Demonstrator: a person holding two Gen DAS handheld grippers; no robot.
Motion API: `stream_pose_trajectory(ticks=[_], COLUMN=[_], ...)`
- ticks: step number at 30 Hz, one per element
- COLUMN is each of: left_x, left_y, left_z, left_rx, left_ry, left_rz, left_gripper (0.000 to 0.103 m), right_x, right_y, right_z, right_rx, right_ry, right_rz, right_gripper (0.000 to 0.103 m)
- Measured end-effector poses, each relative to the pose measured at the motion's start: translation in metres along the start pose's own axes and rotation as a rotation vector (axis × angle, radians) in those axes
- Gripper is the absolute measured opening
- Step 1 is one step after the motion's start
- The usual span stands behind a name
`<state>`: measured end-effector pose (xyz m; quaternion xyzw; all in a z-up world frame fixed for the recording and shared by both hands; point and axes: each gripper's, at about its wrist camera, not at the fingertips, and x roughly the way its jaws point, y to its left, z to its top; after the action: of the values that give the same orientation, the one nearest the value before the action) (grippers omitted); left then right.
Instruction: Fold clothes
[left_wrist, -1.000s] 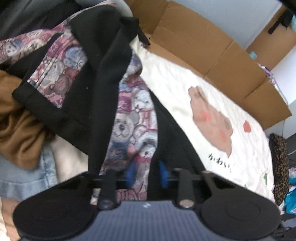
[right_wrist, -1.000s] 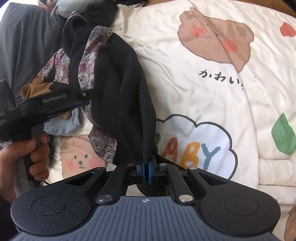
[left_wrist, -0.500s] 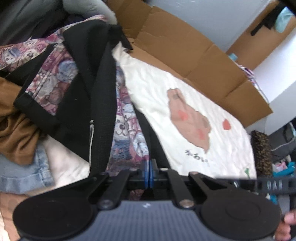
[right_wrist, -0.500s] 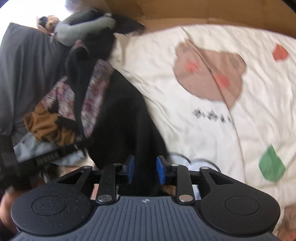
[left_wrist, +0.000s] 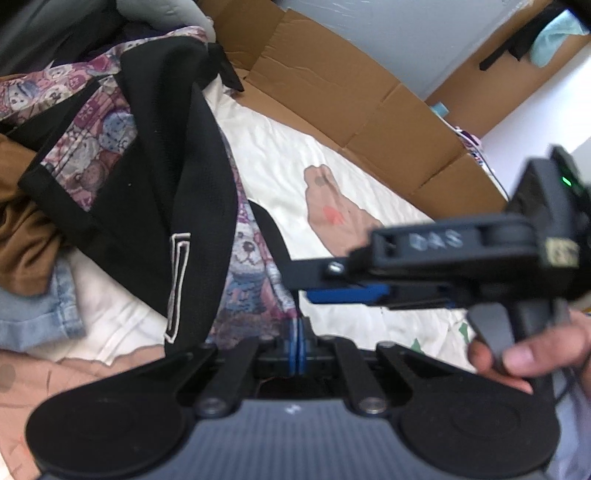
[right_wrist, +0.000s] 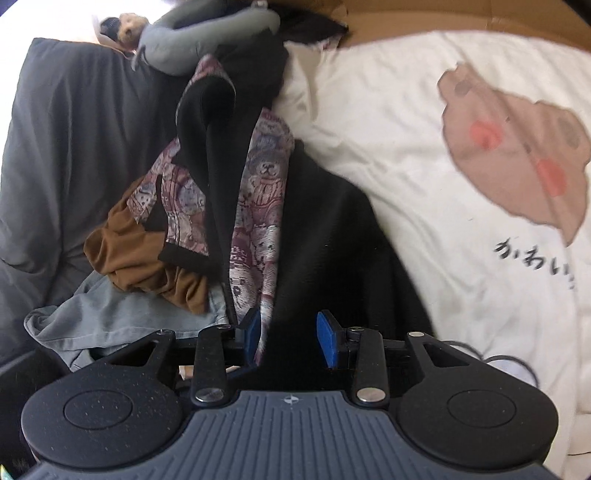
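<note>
Pinched shut, the left gripper held the bear-print jacket while the right gripper, at its three o'clock, gaped half-open around slack cloth, risking a lopsided sag.

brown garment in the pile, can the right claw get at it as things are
Probably not directly. The brown garment lies partly under the black bear-print jacket, whose fabric hangs between the right claw's open pads. The claw would likely need to clear the jacket first; the brown fabric's exposed left edge looks free.
</note>
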<state>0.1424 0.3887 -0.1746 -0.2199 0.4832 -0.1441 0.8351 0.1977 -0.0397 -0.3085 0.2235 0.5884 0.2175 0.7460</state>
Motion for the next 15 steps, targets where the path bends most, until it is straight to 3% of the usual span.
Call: stream_pose_trajectory(ticks=[5,6,7,8,12,15], left_x=[-0.020,-0.025,-0.029,-0.034,-0.049,-0.060], left_y=[0.002,0.003,0.005,0.006,0.011,0.014], left_z=[-0.006,-0.005,-0.004,-0.003,-0.001,-0.008], left_rx=[0.012,0.012,0.013,0.015,0.041,0.044], left_ry=[-0.005,-0.007,-0.008,-0.005,0.018,0.017], left_rz=[-0.025,-0.029,-0.034,-0.036,-0.007,0.026], left_gripper=[0.002,0.002,0.002,0.002,0.006,0.021], right_x=[0.014,0.016,0.017,0.016,0.008,0.000], right_y=[0.002,0.002,0.001,0.001,-0.001,-0.009], right_z=[0.005,0.005,0.005,0.006,0.008,0.014], right_rx=[-0.004,-0.012,-0.022,-0.027,-0.074,-0.103], right_ry=[0.045,0.055,0.065,0.074,0.086,0.102], right_rz=[-0.015,-0.013,-0.011,0.000,0.006,-0.024], right_gripper=[0.038,0.031,0.010,0.002,0.000,0.000])
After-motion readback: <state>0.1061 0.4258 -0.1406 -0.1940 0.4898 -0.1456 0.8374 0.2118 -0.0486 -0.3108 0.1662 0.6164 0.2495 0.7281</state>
